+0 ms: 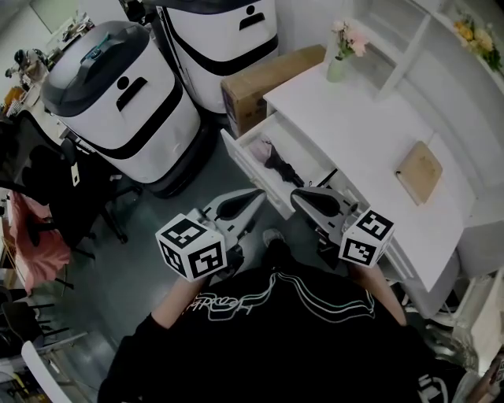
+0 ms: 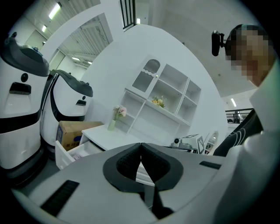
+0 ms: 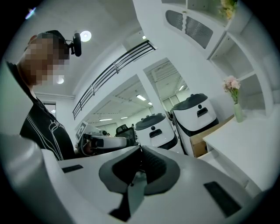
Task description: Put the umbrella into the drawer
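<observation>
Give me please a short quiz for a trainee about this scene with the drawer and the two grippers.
1. True or false: the umbrella lies inside the open drawer.
2. What stands on the desk? A) kettle B) vase of flowers C) lamp
3. What does the right gripper hold between its jaws?
Key: 1 true; 2 B; 3 nothing, its jaws are shut.

Cool, even indoor light comes from ceiling strip lights (image 2: 54,11) and a round lamp (image 3: 85,36). The white desk (image 1: 370,134) glares pale, while the grey floor (image 1: 142,268) beside it lies dim under soft shadows. All three views bend strongly toward their edges. Both gripper views are ringed by black corners, with the nearest surfaces slightly soft.
</observation>
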### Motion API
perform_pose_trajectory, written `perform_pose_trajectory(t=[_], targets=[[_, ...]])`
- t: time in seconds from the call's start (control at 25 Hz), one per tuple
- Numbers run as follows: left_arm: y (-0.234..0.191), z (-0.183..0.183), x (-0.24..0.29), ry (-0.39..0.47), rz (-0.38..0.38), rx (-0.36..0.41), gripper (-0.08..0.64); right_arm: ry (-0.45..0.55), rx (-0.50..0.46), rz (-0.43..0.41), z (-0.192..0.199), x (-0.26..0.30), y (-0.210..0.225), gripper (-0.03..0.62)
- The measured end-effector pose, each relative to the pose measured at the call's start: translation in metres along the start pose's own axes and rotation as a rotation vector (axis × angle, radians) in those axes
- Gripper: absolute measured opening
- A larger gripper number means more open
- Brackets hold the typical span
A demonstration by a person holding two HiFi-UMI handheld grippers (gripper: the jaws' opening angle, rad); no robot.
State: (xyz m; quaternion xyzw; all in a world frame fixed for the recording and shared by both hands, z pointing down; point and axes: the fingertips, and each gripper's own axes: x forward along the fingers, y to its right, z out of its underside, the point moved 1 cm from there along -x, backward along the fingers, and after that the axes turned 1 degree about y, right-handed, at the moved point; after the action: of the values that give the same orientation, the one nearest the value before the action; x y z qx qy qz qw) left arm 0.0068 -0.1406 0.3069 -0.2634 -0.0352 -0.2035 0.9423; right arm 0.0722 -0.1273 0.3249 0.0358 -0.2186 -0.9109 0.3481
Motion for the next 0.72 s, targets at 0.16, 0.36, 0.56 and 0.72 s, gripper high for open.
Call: perform_pose_trajectory(t=[0.16,0.36,0.56,0.72], targets=[[-0.003,0.005,0.0,-0.004,-0.011,-0.004,0.02,0.001,0.018,0.001,0.005,-0.001,0.003,0.046],[-0.001,0.008,-0.001,-0.013,-0.015,-0.006,0.02,-0.011,0.013,0.01,0.008,-0.001,0.001,0.046],[0.007,0.01,-0.004,-0.015,-0.008,0.003,0.02,-0.014,0.004,0.016,0.008,-0.006,-0.005,0.046],[0.01,0.011,-0.005,-0.014,-0.01,0.007,0.02,-0.013,0.004,0.02,0.009,-0.009,-0.007,0.046]])
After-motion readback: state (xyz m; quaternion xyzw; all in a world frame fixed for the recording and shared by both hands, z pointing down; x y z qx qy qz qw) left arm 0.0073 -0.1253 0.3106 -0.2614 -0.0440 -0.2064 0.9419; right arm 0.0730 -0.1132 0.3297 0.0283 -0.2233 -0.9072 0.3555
